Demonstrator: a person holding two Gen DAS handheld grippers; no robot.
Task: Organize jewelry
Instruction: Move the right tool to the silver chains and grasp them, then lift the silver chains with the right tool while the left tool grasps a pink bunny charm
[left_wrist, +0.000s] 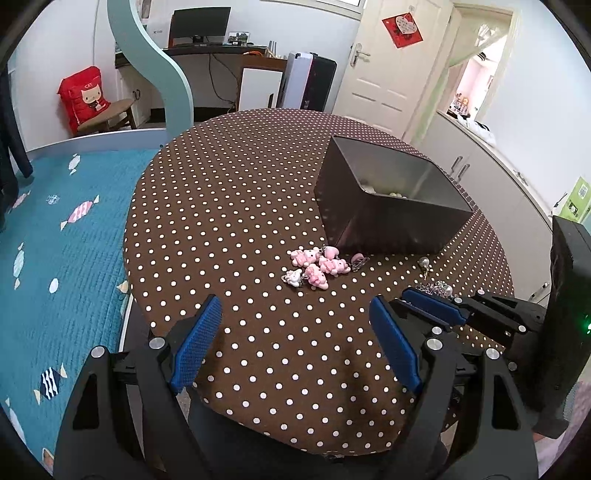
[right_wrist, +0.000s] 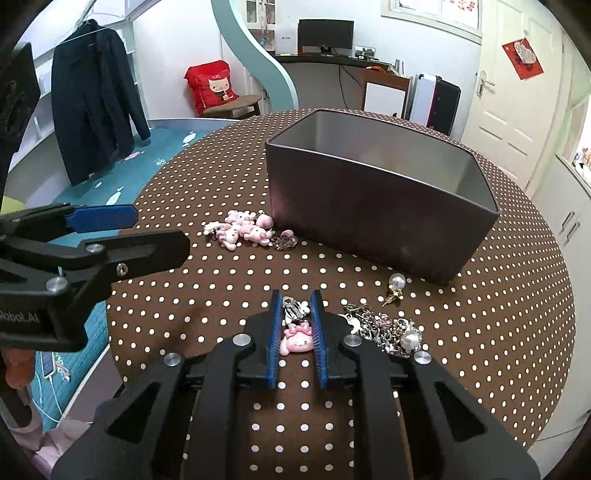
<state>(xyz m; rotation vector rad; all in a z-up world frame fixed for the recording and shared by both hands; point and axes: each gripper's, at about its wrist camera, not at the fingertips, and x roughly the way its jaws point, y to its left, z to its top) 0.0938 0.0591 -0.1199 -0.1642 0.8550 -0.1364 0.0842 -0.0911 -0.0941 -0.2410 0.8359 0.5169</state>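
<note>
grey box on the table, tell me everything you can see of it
The box is a dark grey, open-topped rectangular bin that looks like brushed metal, with a paler inside. It stands upright on the dotted tablecloth, one corner toward the left camera. A few small pale things lie at its bottom, too small to tell. Pink charms lie close by its near left corner, a pearl earring near its right. Neither tongs touch it.

From my left wrist view, the grey box wall hides most of its contents; pale beads inside too small to identify.

Home bedroom: bed, desk with monitor, hanging jacket.
</note>
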